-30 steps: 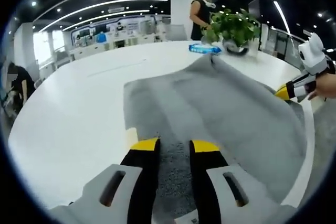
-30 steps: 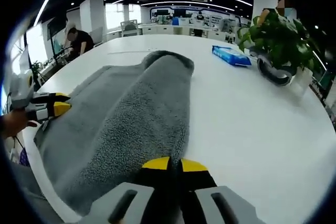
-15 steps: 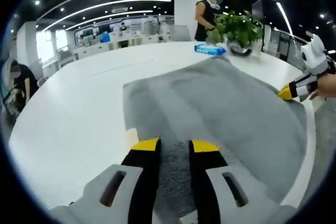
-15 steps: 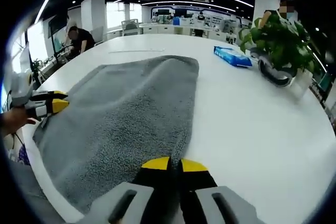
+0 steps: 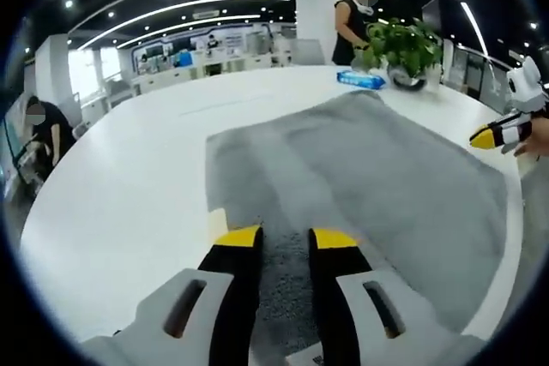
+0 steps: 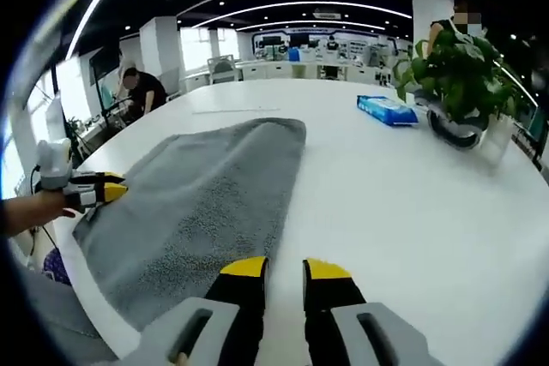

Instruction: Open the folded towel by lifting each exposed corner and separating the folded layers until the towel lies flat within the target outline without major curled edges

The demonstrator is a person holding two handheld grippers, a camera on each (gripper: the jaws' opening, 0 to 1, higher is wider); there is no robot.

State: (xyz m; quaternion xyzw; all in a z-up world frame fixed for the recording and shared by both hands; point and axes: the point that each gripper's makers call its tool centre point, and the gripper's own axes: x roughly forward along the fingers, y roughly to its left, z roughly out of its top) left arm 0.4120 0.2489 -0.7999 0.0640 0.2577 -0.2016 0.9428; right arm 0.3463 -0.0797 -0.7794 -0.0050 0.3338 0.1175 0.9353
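While both tongs (image 5: 285, 237) (image 6: 284, 267) gape apart, the grey towel (image 6: 202, 199) lies spread flat.

My left tongs (image 5: 285, 239) cover near towel (image 5: 360, 177) edge, so cannot tell if cloth is pinched; towel's near right corner runs off worktop (image 5: 120, 177) edge out of sight; right tongs (image 5: 493, 134) cut by picture edge, only yellow tips show; blue packet (image 6: 388, 110) print too small to read; pot under plant (image 6: 459, 70) partly hidden by leaves
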